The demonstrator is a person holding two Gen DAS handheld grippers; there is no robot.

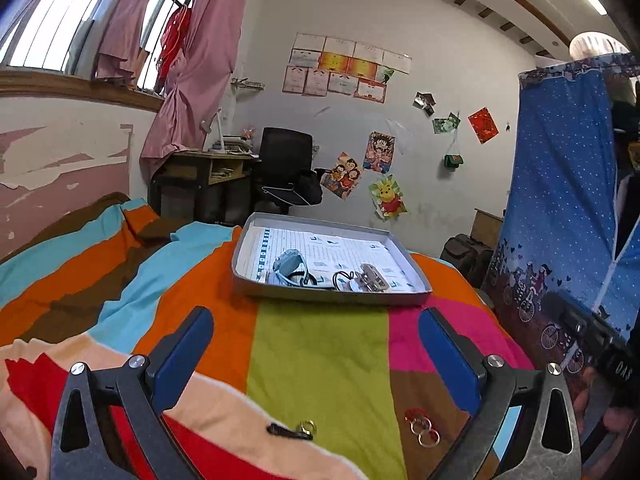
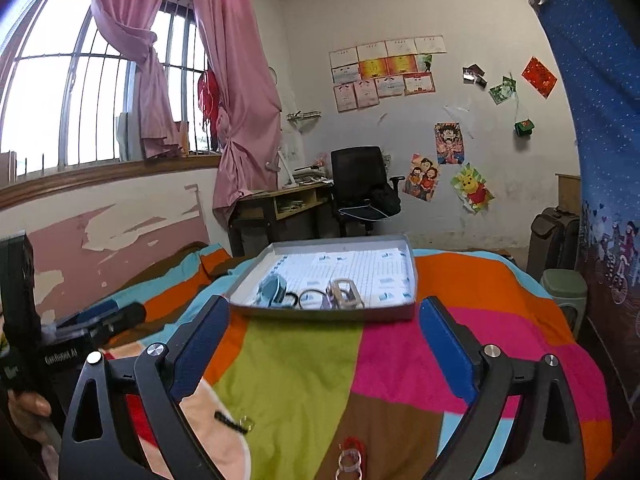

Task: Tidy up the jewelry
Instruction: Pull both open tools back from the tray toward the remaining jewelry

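Observation:
A shallow grey box lid point(image 1: 328, 294) point(image 2: 320, 312) lies on the striped bedspread and holds a pale blue watch point(image 1: 289, 262) point(image 2: 272, 287), a black loop point(image 1: 342, 278) point(image 2: 310, 298) and a silver clasp piece point(image 1: 370, 278) point(image 2: 346, 294). On the blanket near me lie a black clip with a gold ring point(image 1: 294, 430) point(image 2: 234, 423) and a red piece with two rings point(image 1: 422, 428) point(image 2: 351, 456). My left gripper point(image 1: 316, 328) is open and empty above the blanket. My right gripper point(image 2: 324, 318) is open and empty; the left gripper's body point(image 2: 60, 344) shows at its left.
The colourful bedspread point(image 1: 320, 360) covers the bed. A desk point(image 1: 200, 176) and black chair point(image 1: 286, 168) stand against the far wall. A blue fabric wardrobe point(image 1: 560, 208) and a suitcase point(image 2: 554, 240) stand at the right. A pink wall and window run along the left.

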